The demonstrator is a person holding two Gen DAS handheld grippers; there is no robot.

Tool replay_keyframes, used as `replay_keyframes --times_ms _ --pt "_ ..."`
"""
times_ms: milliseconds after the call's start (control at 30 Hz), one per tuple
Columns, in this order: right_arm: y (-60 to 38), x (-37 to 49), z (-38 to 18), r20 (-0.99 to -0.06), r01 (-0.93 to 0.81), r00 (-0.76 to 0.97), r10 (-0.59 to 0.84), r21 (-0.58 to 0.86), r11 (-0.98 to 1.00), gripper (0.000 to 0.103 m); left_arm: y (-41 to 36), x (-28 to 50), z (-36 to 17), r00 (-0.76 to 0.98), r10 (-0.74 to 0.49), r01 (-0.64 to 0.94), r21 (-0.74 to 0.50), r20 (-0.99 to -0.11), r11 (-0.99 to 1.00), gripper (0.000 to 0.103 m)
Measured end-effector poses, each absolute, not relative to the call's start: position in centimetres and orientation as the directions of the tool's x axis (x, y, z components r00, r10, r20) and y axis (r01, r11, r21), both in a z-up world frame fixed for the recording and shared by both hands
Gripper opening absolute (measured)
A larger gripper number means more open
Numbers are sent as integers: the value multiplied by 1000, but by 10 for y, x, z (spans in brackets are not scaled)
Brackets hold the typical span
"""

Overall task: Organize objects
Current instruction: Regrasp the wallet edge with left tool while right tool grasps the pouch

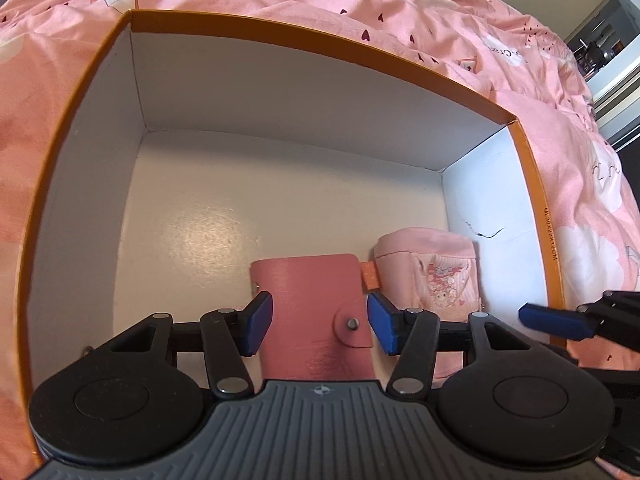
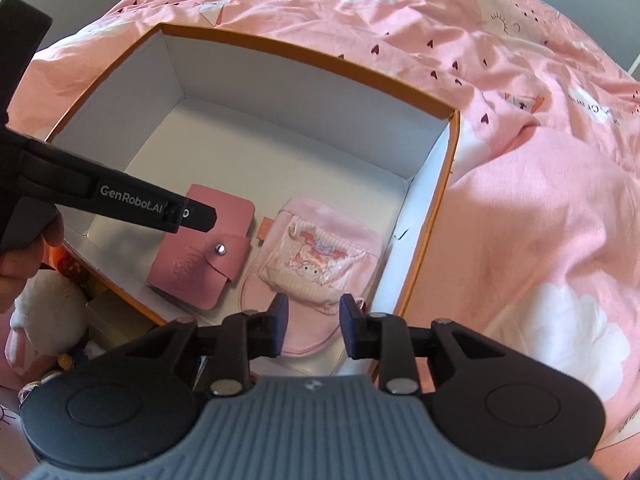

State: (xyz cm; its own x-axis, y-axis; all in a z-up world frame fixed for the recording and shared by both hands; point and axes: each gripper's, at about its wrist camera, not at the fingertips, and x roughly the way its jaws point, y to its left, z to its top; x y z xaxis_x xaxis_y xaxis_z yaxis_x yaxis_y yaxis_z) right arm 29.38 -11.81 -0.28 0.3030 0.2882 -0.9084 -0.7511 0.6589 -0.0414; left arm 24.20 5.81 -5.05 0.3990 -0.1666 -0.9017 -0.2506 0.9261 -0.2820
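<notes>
The left gripper (image 1: 319, 326) hangs with its blue-padded fingers (image 1: 258, 326) spread apart either side of the pink leather snap-button card wallet (image 1: 312, 292), not pressing it. The right gripper (image 2: 313, 326) is likewise released, its fingers gaping above the near end of the pale pink cartoon-print fabric pouch (image 2: 316, 256). Wallet and pouch lie side by side on the floor of the orange-rimmed white cardboard box (image 2: 320, 64), near its right wall. The right wrist view alone shows the wallet lying flat with an embossed mark, plus a bare hand (image 2: 24, 256) and plush toys (image 2: 40, 316) outside the box. The left view shows a crack in the box wall. Pink printed bedding (image 2: 540, 200) surrounds everything.
</notes>
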Motion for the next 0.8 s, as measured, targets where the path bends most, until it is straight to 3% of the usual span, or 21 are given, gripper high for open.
replay_keyframes --times_ms 467,533,600,800 --pt "-85 314 -31 -928 -835 244 282 -53 548 31 66 260 -74 212 -194 -273 -248 -958 929 64" --pt "-84 315 -30 -926 -830 224 305 -17 558 35 65 264 -79 165 -238 -275 -276 -957 921 64" --pt "-82 314 -28 -920 -827 203 335 23 562 51 65 268 -84 126 -240 -276 -266 -963 924 65" --pt "-62 314 -44 -939 -834 171 300 24 551 50 66 280 -91 56 -246 -278 -252 -968 927 69"
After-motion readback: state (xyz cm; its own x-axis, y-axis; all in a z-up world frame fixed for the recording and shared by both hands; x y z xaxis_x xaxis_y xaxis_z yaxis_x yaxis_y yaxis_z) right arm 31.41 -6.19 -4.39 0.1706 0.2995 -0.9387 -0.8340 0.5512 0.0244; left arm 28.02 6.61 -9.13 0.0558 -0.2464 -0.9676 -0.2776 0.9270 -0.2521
